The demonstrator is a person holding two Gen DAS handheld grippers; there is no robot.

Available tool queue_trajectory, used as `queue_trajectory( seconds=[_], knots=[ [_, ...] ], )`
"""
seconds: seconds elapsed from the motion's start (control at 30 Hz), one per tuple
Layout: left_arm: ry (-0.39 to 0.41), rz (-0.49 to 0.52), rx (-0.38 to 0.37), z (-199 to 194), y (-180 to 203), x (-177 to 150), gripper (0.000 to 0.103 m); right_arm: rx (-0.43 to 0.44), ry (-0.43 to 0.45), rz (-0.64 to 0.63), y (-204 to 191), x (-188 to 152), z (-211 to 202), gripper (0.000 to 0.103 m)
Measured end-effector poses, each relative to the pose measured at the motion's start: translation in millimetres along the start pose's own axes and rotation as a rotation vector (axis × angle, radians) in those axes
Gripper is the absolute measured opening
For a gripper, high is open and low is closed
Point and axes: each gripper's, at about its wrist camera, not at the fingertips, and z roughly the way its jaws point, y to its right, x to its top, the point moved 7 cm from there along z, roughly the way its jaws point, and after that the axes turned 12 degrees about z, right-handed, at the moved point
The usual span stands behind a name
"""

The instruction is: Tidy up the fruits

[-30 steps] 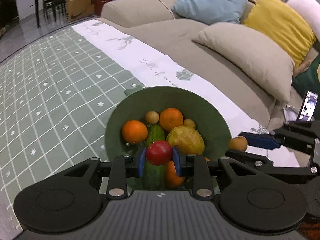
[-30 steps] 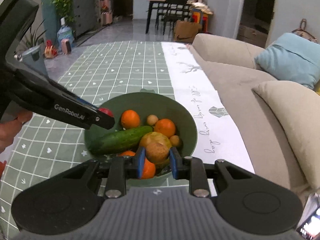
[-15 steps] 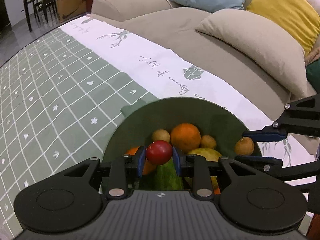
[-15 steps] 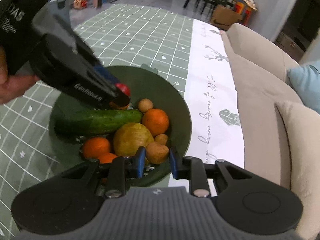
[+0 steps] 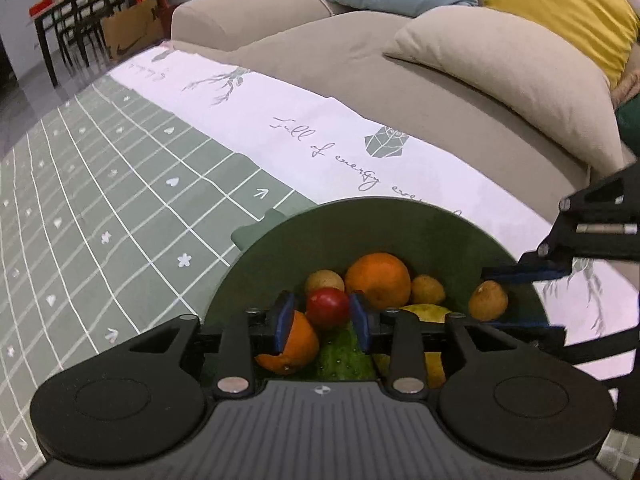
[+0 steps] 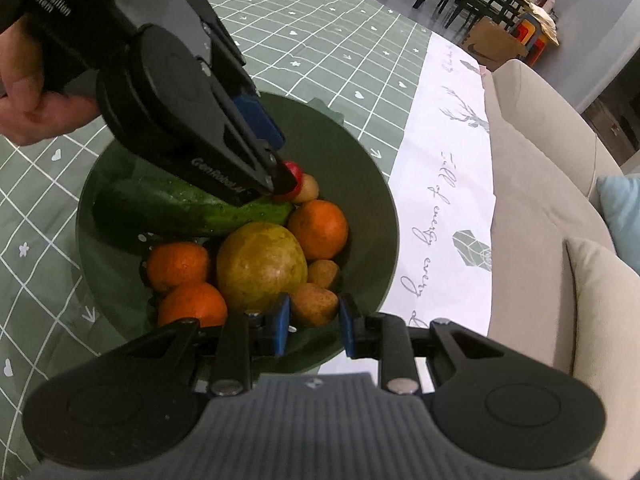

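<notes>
A dark green bowl (image 5: 400,224) (image 6: 360,160) holds a cucumber (image 6: 180,208), several oranges (image 5: 378,280), a yellow-green pear (image 6: 262,266) and small brown fruits. My left gripper (image 5: 322,318) has its jaws spread a little wider than a small red fruit (image 5: 328,307) that sits between them, low over the cucumber; it also shows in the right wrist view (image 6: 294,176). My right gripper (image 6: 313,318) has its jaws slightly apart around a small brown fruit (image 6: 314,304) at the bowl's near rim; it also shows in the left wrist view (image 5: 488,300).
The bowl stands on a green checked tablecloth (image 5: 100,200) with a white printed border (image 5: 320,132). A beige sofa with cushions (image 5: 500,64) runs along the table's far side. Dining chairs and a cardboard box (image 6: 496,40) stand further off.
Both grippers have come down into the bowl. The jaws of both have widened a little around their fruits, which now sit low among the other fruit.
</notes>
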Motion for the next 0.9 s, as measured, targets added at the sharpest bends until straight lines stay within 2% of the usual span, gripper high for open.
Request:
queue_trajectory(
  seconds=[0.07, 0.13, 0.2, 0.27, 0.5, 0.63, 0.7, 0.8, 0.87, 0.9],
  knots=[
    [0.000, -0.013, -0.013, -2, -1, 1, 0.056, -0.004, -0.004, 0.011, 1, 2, 1, 0.021],
    [0.012, -0.008, 0.003, -5, -1, 2, 0.059, -0.006, -0.009, 0.019, 0, 3, 2, 0.023],
    [0.016, -0.007, 0.018, -12, -3, 2, 0.059, -0.008, -0.010, 0.020, 0, 5, 1, 0.024],
    [0.031, -0.024, 0.011, -23, -5, 4, 0.059, -0.007, -0.001, 0.025, 0, 7, -3, 0.032],
    [0.087, -0.049, 0.049, -76, -14, 9, 0.059, -0.011, 0.061, 0.073, 1, 24, -38, 0.033],
    [0.156, -0.060, 0.108, -121, -16, 12, 0.059, -0.021, 0.125, 0.129, 2, 40, -75, 0.036],
    [0.196, -0.075, 0.154, -144, -16, 12, 0.059, -0.027, 0.173, 0.170, 0, 47, -99, 0.041],
    [0.271, -0.084, 0.212, -182, -12, 8, 0.060, -0.038, 0.241, 0.261, -3, 52, -135, 0.054],
    [0.301, -0.093, 0.266, -206, -9, 2, 0.067, -0.050, 0.284, 0.338, -6, 51, -157, 0.066],
    [0.310, -0.100, 0.292, -215, -8, 0, 0.069, -0.055, 0.306, 0.373, -8, 49, -166, 0.068]
  ],
)
